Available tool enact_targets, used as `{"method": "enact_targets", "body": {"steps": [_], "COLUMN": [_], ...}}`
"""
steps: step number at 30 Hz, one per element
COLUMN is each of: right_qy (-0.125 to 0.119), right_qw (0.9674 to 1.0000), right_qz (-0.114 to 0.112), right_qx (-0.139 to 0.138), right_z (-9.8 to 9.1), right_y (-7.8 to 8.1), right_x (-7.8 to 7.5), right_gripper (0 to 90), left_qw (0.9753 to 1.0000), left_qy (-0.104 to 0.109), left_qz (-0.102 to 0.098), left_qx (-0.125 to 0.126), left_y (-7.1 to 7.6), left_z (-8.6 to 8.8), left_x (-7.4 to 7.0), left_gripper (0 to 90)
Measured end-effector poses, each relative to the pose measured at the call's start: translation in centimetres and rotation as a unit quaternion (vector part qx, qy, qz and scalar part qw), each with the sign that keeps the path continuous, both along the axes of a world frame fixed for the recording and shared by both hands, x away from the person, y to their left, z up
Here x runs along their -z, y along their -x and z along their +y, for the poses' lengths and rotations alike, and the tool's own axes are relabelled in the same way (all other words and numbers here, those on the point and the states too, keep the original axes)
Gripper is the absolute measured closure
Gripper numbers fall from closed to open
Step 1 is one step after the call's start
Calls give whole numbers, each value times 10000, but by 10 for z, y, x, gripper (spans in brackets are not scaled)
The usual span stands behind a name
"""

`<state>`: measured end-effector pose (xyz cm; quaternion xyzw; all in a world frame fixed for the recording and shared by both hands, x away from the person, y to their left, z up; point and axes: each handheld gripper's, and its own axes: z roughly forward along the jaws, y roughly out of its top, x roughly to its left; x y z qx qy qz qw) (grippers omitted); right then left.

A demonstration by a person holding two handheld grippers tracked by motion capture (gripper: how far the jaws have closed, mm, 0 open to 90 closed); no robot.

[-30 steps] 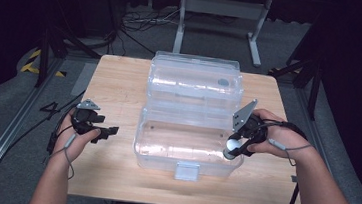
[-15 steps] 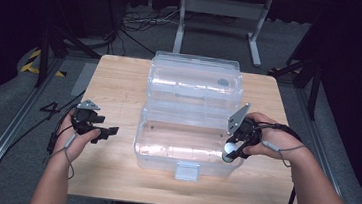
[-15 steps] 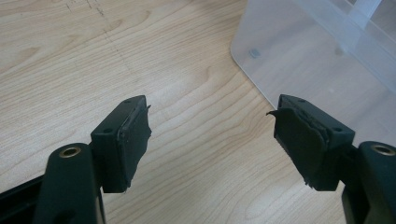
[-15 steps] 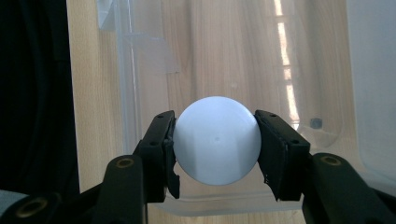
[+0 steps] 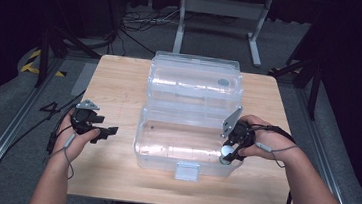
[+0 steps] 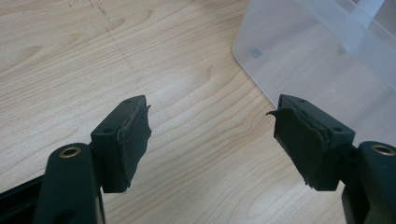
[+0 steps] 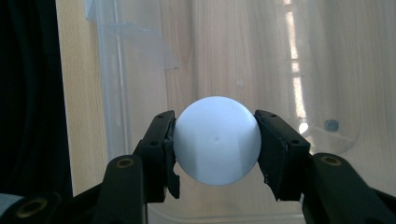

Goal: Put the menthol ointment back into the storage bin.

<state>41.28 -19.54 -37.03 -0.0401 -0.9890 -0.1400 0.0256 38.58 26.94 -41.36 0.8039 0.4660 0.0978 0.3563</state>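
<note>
A clear plastic box (image 5: 187,148) stands open in the middle of a wooden table (image 5: 120,81), its lid (image 5: 196,81) folded back on the far side and its white latch (image 5: 186,171) facing the near edge. The right gripper (image 5: 225,155) hangs over the box's right wall with a white ball (image 5: 226,151) at its tip. The left gripper (image 5: 105,133) rests low over the table, well apart from the box's left wall, its jaws pointing toward the box. Cables (image 5: 141,23) lie on the floor beyond the table.
</note>
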Motion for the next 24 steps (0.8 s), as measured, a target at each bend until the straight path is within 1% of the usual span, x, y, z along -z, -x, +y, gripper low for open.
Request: {"method": "enact_targets", "body": {"steps": [4,5,6,7,10,11,13,14,16,24], "right_qy": [26,50,50,44,100,88,125,133,114,176], "right_qw": [10000,10000,10000,10000,9999,9999,9999,9998,9998,9997], "right_qz": [45,63,63,46,101,101,118,132,129,153], "right_qx": [-18,37,37,-6,13,-26,15,-16,-25,-42], "right_z": [1,2,2,2,3,4,4,4,5,7], "right_y": [-1,0,0,-1,0,-1,0,-1,-1,-1], "right_x": [4,4,4,6,9,10,12,13,16,21], "right_gripper": [508,508,508,508,508,508,508,508,508,508], "left_qw": [10000,10000,10000,10000,10000,10000,10000,10000,10000,10000], "left_qy": [-9,6,6,3,6,-1,-4,-1,-14,-4], "left_qz": [0,0,0,0,9,10,14,19,9,2], "left_qx": [-3,-5,-5,-4,-2,-7,-4,-17,-9,-5], "left_y": [0,0,0,0,0,0,0,0,0,-1], "left_z": [0,0,0,1,1,1,1,1,1,1], "left_x": [0,0,0,0,0,0,0,0,1,1], "left_gripper": [273,273,273,273,273,273,273,273,273,273]}}
